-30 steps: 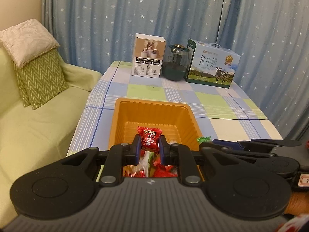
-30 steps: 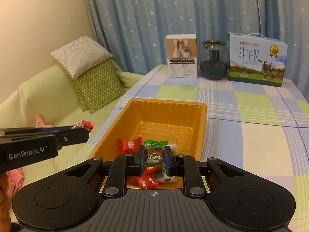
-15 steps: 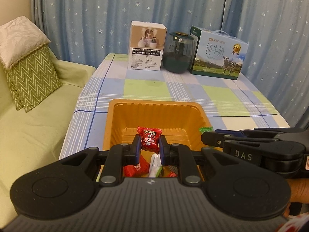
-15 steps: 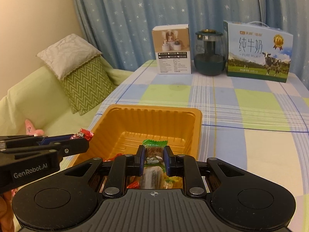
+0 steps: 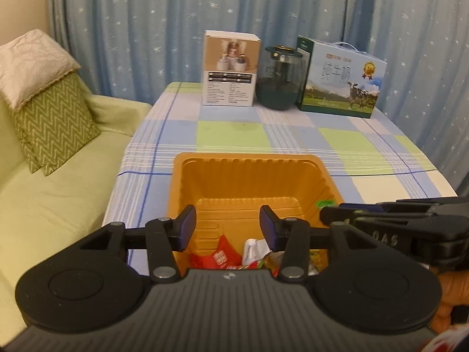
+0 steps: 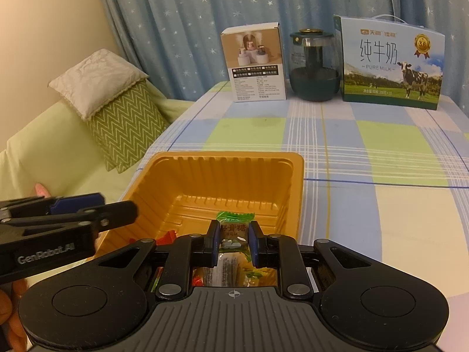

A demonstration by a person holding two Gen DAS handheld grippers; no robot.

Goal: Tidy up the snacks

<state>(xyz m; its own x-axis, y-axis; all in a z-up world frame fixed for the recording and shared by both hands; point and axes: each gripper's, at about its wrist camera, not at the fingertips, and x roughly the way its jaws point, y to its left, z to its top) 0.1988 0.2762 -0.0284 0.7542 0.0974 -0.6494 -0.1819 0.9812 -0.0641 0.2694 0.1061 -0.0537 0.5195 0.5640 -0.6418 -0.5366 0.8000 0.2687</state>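
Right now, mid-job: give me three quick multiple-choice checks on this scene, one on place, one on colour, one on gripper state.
1. Where does the milk carton stand?
A. far table edge, right of the dark jar
B. inside the tray
C. on the sofa

2. Colour of the tray?
A. blue
B. orange
C. white

3. What is between the right gripper jaws?
A. nothing
B. a red packet
C. a green-topped candy

Answers: 1 A, it stands by the curtain beside the jar. 2 B, its rim is orange. 3 C, the pads press on its wrapper.
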